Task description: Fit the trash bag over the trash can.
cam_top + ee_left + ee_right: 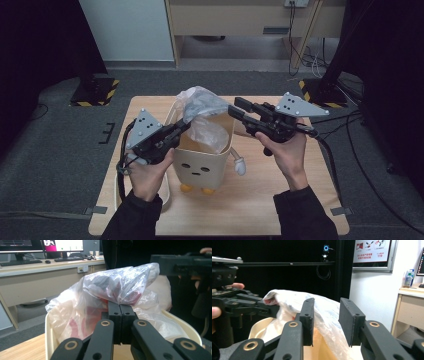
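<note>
Left gripper pinching a clear plastic bag over a cream bin.

Both black jaws are pressed together on a fold of bag. The other gripper sits upper right. A desk with monitors stands behind.
</note>
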Action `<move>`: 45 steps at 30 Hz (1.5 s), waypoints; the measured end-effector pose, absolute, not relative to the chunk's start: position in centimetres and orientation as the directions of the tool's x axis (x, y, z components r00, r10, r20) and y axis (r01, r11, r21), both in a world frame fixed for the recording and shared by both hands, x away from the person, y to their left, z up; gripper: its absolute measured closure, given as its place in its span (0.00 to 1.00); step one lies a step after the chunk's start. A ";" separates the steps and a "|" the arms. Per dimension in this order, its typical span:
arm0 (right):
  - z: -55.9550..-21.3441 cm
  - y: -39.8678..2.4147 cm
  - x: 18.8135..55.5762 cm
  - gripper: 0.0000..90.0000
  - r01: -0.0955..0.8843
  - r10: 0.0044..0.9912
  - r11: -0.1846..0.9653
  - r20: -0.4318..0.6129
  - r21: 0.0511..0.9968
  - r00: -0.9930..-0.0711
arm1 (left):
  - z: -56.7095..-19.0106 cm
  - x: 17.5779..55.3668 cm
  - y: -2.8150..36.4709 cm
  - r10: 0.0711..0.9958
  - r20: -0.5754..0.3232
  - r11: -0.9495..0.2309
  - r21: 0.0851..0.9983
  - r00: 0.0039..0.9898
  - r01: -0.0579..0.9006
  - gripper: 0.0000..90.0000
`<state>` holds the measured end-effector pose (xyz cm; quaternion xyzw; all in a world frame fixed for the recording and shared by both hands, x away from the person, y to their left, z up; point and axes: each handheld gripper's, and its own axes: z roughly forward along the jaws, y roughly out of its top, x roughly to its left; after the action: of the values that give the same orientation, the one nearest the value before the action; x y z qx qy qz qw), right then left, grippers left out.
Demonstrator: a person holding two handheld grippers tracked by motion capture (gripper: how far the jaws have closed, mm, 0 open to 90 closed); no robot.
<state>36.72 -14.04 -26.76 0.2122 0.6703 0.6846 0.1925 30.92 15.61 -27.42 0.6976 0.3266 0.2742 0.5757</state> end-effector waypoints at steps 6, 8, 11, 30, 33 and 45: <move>-27.3 -13.4 36.8 0.70 0.031 0.541 -0.016 0.035 0.999 -0.841 | -28.1 30.9 15.6 0.757 0.028 -0.173 0.972 0.653 0.158 0.99; -27.4 -13.1 36.8 0.71 0.033 0.534 -0.011 0.034 0.999 -0.845 | -28.4 31.0 15.5 0.743 0.034 -0.190 0.968 0.668 0.162 0.98; -27.7 -12.8 36.7 0.75 0.045 0.522 -0.004 0.040 0.999 -0.852 | -28.8 31.0 15.4 0.729 0.023 -0.195 0.965 0.684 0.176 0.96; -28.8 -12.0 35.6 0.99 0.037 0.486 0.070 -0.002 0.997 -0.874 | -27.9 28.8 15.8 0.745 -0.018 -0.078 0.990 0.667 0.114 0.57; -28.9 -11.9 35.5 0.99 0.037 0.481 0.068 0.000 0.997 -0.877 | -28.2 29.7 15.5 0.747 -0.039 -0.070 0.988 0.664 0.137 0.63; -27.7 -13.1 34.7 0.81 0.001 0.508 -0.028 0.016 1.000 -0.861 | -29.4 29.8 15.9 0.737 -0.068 -0.079 0.980 0.672 0.185 0.97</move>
<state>34.68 -13.10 -27.69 0.1895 0.6725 0.6915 0.1832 29.76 15.89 -29.40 0.6965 0.3310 0.2330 0.5925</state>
